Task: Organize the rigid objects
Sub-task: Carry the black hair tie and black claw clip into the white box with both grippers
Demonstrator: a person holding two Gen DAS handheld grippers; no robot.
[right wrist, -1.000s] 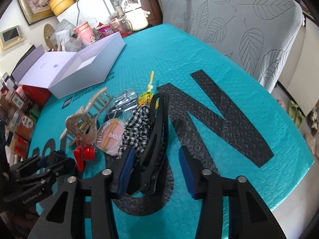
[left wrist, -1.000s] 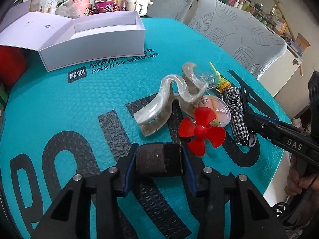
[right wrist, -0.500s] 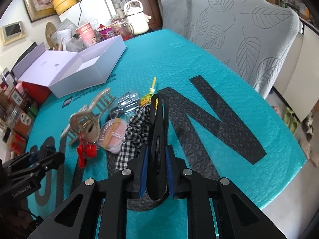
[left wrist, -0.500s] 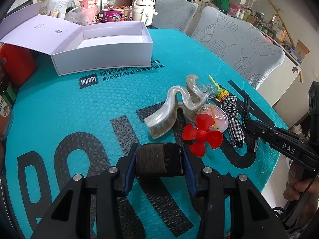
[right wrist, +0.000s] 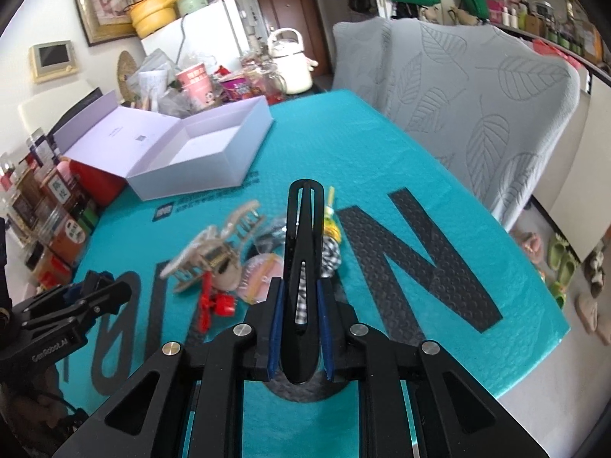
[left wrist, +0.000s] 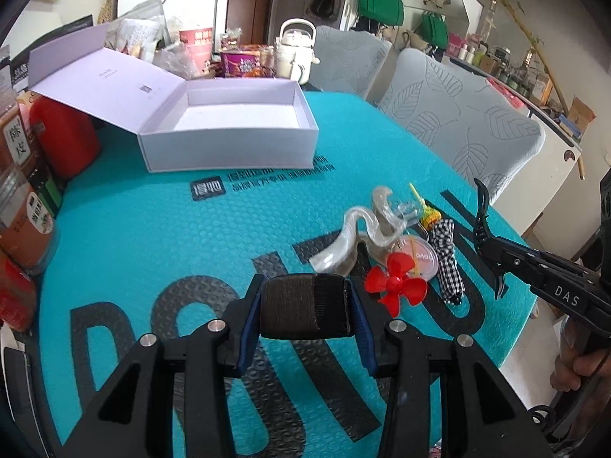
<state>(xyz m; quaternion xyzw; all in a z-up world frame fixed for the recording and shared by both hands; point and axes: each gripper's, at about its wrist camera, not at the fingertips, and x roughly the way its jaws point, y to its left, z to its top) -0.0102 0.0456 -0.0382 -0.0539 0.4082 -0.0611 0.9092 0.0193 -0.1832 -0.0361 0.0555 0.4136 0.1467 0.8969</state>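
Nearest the left wrist camera, the left hand-held gripper (left wrist: 305,307) is clenched on a dark brown roll (left wrist: 305,305), held clear above the teal bench (left wrist: 152,236); what the roll is made of is hard to tell. In the right wrist view, the right hand-held gripper (right wrist: 299,334) grips a long black hair clip (right wrist: 303,267) by its lower end, the clip standing up along the fingers and hiding part of the pile behind it.

That pile lies just beyond both tools: a red propeller (left wrist: 395,284), a round pink case (left wrist: 418,257), a checked cloth piece (left wrist: 446,255), a clear claw clip (left wrist: 359,240) and a small yellow stick toy (left wrist: 427,213), all touching or overlapping. In the right wrist view these are blurred, and the pink case's lettering cannot be read.

Farther back an open white box (left wrist: 229,129) sits on the bench with its lid folded out to the left; jars and a red container at the left edge are cut off. A person's fingers (left wrist: 576,366) show at the right edge of the left wrist view.

A second ago the right gripper's fingers stood apart around the black clip as it lay on the bench; now they are closed on it and it is lifted. The left gripper has held the roll throughout, and the box now appears lower in its view.
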